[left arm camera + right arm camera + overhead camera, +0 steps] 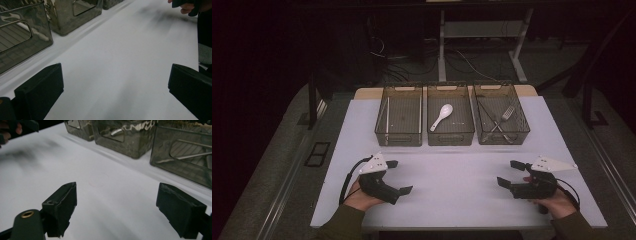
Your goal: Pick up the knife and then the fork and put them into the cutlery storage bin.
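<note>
White tabletop (452,190), three smoky bins (450,121) at back, dark room, left gripper (398,176) and right gripper (508,173) both spread, empty

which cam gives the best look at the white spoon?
High view: the white spoon lies whole in the middle bin, bowl up and away from the person. The right gripper view catches a pale handle through that bin's wall cutout; the left gripper view shows a blurred pale streak behind a tinted bin wall.
</note>
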Tool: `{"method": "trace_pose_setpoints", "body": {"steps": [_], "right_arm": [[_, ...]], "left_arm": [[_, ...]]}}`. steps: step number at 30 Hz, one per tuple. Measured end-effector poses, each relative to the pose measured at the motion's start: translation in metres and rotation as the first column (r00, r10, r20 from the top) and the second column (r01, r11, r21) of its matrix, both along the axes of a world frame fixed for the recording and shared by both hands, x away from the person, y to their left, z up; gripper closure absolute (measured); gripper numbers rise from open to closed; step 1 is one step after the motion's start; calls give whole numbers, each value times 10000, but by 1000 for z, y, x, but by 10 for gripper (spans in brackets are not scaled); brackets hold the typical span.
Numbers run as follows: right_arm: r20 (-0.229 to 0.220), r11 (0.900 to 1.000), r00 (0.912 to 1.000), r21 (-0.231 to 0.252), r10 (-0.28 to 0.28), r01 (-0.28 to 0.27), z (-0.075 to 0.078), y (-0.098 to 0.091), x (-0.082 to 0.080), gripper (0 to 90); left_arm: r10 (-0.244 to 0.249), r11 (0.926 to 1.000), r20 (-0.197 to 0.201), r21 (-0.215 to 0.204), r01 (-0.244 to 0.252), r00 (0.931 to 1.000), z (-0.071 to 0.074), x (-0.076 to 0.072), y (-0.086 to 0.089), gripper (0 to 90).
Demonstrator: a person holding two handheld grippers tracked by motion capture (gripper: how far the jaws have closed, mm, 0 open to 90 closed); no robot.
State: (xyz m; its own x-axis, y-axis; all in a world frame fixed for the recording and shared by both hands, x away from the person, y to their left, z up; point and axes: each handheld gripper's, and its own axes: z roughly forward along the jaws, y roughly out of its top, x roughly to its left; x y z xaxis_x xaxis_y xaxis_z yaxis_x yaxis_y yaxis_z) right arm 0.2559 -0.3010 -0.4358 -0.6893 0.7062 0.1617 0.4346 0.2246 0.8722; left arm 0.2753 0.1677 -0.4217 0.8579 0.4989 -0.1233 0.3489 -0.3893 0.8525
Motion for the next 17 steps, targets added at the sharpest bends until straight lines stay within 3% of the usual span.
{"method": "trace_pose_setpoints", "body": {"steps": [3, 17], "right_arm": [[-12, 9996, 10000, -282, 62, -62, -3, -3, -1, 166], [-69, 9996, 10000, -277, 21, -22, -3, -4, -1, 151]], "left_arm": [[-12, 10000, -7, -10, 12, 10000, 0, 0, 0, 0], [-88, 10000, -92, 38, 88, 9999, -2, 1, -1, 0]]}}
